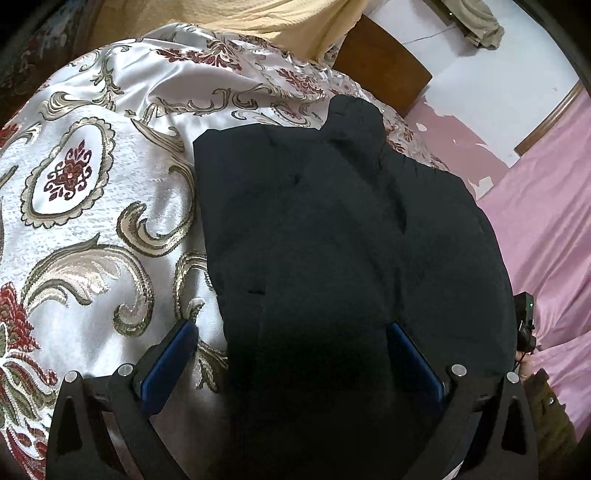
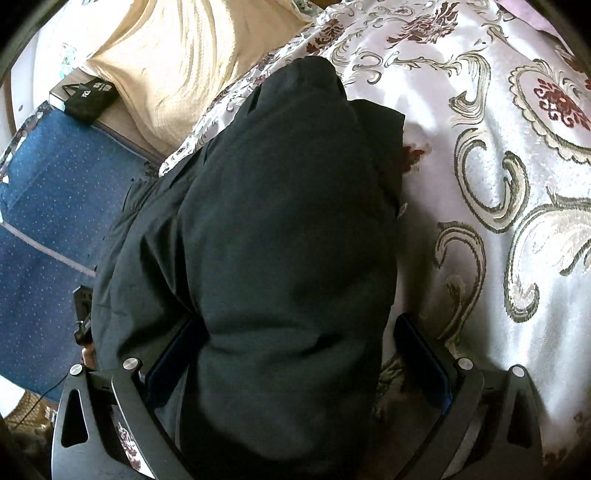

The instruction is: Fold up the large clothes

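Observation:
A large black garment (image 1: 332, 229) lies bunched and partly folded on a bed with a white satin cover patterned in gold and red (image 1: 92, 184). My left gripper (image 1: 291, 332) is open, its blue-padded fingers (image 1: 173, 354) spread wide on either side of the garment's near end. In the right wrist view the same black garment (image 2: 280, 240) fills the middle. My right gripper (image 2: 299, 332) is open too, its jaws wide apart around the garment's near end. Neither gripper pinches the cloth.
A cream knitted blanket (image 1: 258, 18) lies at the bed's far side and shows in the right wrist view (image 2: 166, 66). Pink sheets (image 1: 546, 206) and a wooden headboard (image 1: 384, 70) lie to the right. A blue cushion (image 2: 55, 206) and a black box (image 2: 88, 99) sit to the left.

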